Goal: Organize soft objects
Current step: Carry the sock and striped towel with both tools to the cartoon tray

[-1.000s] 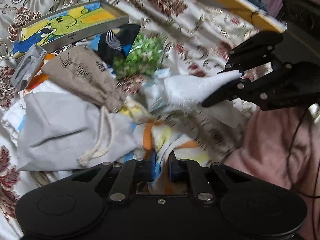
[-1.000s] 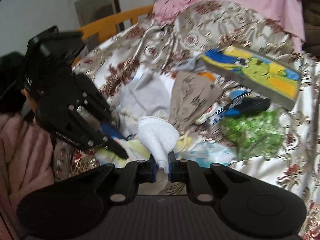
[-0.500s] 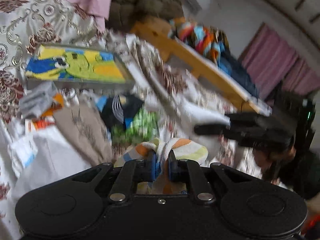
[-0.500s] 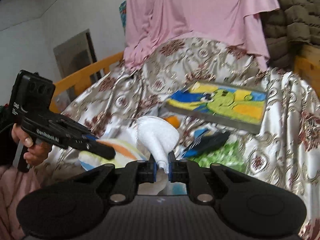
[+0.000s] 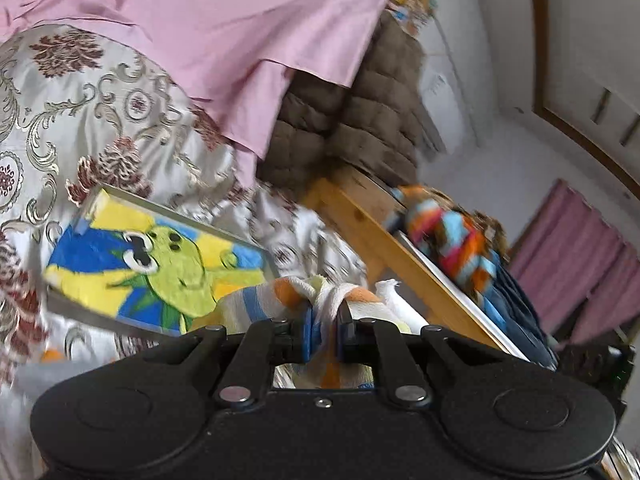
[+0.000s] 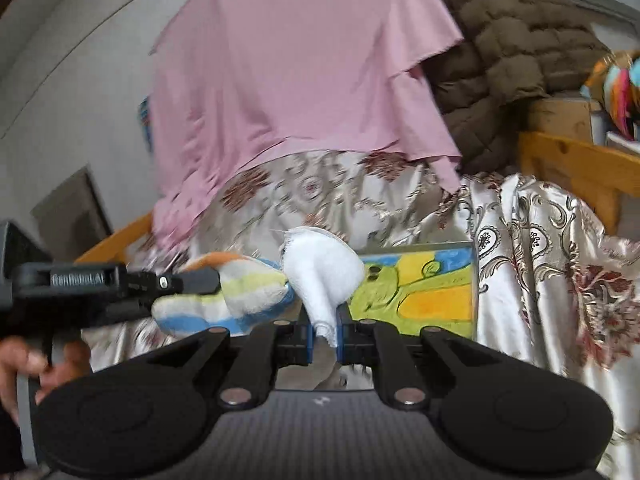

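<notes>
My left gripper (image 5: 324, 334) is shut on a striped towel (image 5: 256, 304) with orange, blue and yellow bands, held up in the air. From the right wrist view the same striped towel (image 6: 224, 296) hangs from the left gripper (image 6: 208, 282) at the left. My right gripper (image 6: 324, 336) is shut on a white cloth (image 6: 324, 270), also lifted, beside the striped towel. A corner of the white cloth (image 5: 390, 294) shows to the right of the striped towel in the left wrist view. A flat box with a green cartoon lid (image 5: 152, 268) (image 6: 424, 284) lies on the bed behind both.
The patterned satin bedspread (image 5: 80, 112) (image 6: 552, 248) covers the bed. A pink sheet (image 6: 304, 72) and a brown quilted jacket (image 6: 516, 52) hang behind it. A wooden bed rail (image 5: 392, 256) with colourful fabric (image 5: 452, 244) runs to the right. A person's hand (image 6: 24, 368) holds the left gripper.
Both grippers have risen from the pile of soft things on the bed, each carrying its cloth. The views now tilt up toward the pink sheet and the wall.
</notes>
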